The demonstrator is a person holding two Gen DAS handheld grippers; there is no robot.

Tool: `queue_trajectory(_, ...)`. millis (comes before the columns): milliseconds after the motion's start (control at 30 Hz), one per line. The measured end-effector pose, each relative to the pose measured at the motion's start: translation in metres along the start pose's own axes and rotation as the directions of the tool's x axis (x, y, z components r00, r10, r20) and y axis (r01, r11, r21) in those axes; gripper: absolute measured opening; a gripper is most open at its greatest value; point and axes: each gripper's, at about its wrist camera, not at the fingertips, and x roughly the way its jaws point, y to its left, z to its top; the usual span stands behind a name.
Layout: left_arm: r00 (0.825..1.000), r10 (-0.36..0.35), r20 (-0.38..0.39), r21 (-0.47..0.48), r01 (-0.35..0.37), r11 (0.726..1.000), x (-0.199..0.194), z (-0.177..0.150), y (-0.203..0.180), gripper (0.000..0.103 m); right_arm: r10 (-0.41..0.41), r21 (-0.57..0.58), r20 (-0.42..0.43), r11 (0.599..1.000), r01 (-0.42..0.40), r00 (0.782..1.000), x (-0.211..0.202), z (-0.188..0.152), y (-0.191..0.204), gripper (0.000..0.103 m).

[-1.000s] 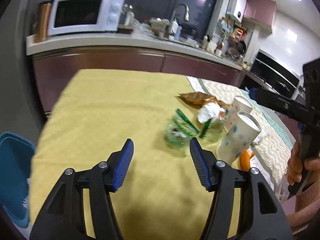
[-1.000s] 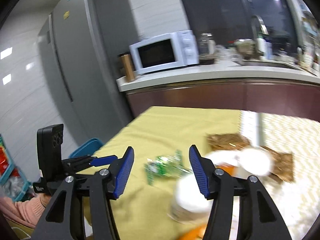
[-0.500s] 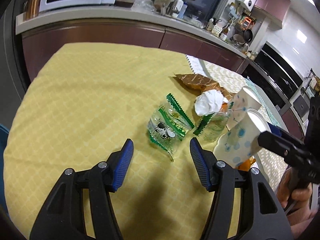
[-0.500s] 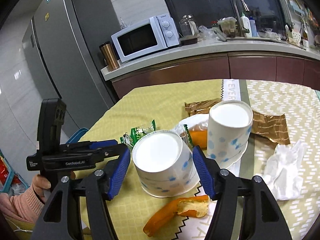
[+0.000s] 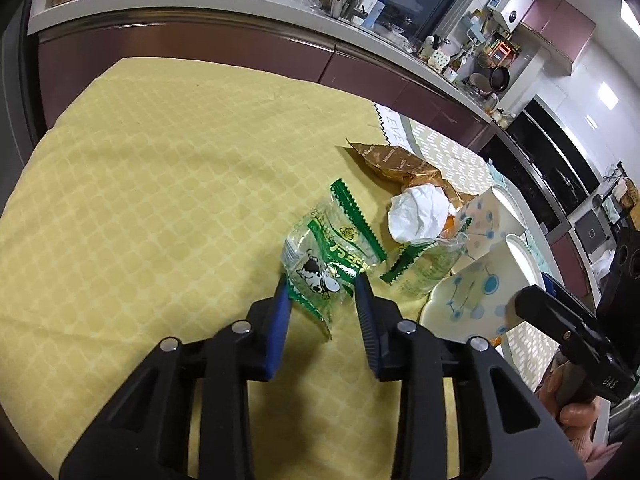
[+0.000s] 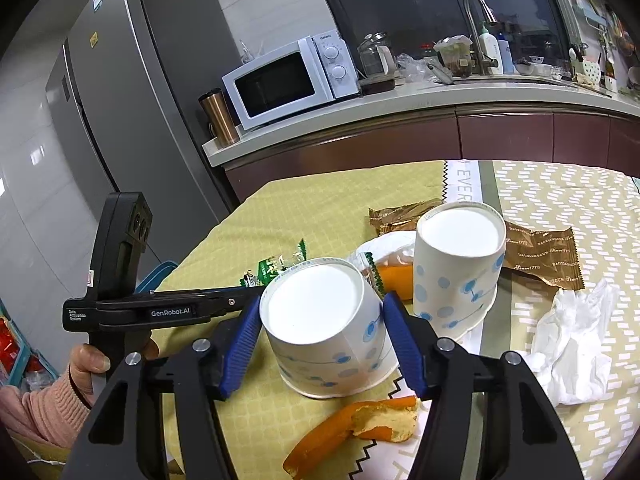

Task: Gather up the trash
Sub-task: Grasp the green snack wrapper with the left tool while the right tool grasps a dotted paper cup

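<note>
Left wrist view: left claw [image 5: 322, 284] was closing, jaws narrowing around the green wrapper [image 5: 326, 258], which lay between the tips on the yellow table [image 5: 160, 200]; pads looked near it, a firm pinch not clear. Ahead-right of the claw: tissue [image 5: 418, 216], brown wrapper [image 5: 394, 162], a second clear wrapper [image 5: 424, 266], two cups.

Right wrist view: right claw [image 6: 320, 312] stood apart, jaws straddling the near cup [image 6: 324, 320], closing slightly, pads just beside its wall. Far cup [image 6: 460, 264] ahead-right, peel [image 6: 360, 432] beneath the claw, white tissue [image 6: 568, 340] right.

Progress, judged: early. Nothing looked collected; all trash sat on the table, no bin clearly shown.
</note>
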Motion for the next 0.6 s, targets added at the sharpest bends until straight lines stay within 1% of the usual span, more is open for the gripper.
queue_trajectory(67,1.000,-0.003,0.001,-0.001,0.003,1.000,0.000,-0.001,0.000,0.027,0.004,-0.001,0.003,1.000,-0.004,1.000,-0.001,0.001,0.000,0.060)
queue_trajectory(300,0.999,0.010,0.040,0.017,-0.010,1.000,-0.016,-0.005,0.000,0.026,0.032,-0.009,0.006,0.999,-0.031,0.999,-0.004,0.004,0.004,0.060)
queue_trajectory(600,0.992,0.061,0.114,0.053,-0.068,0.996,-0.057,-0.014,0.009,0.026,0.104,-0.017,0.017,0.994,-0.103,0.994,-0.001,0.014,0.022,0.060)
